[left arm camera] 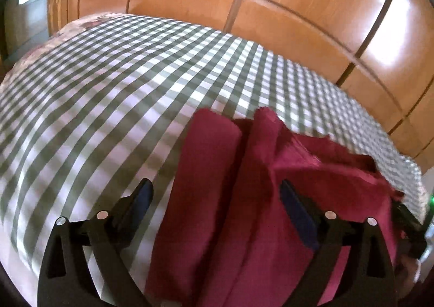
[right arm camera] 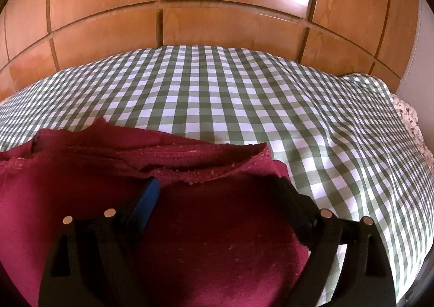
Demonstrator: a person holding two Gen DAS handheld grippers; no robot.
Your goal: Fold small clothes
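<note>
We see the maroon garment lying rumpled on the green checked sheet, near its front edge. Our left gripper and right gripper hover spread above it. No writing is readable.

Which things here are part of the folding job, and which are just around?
Job:
red garment
left gripper, open
right gripper, open

Just around:
checked bedcover
wooden wardrobe doors
floral sheet edge
</note>
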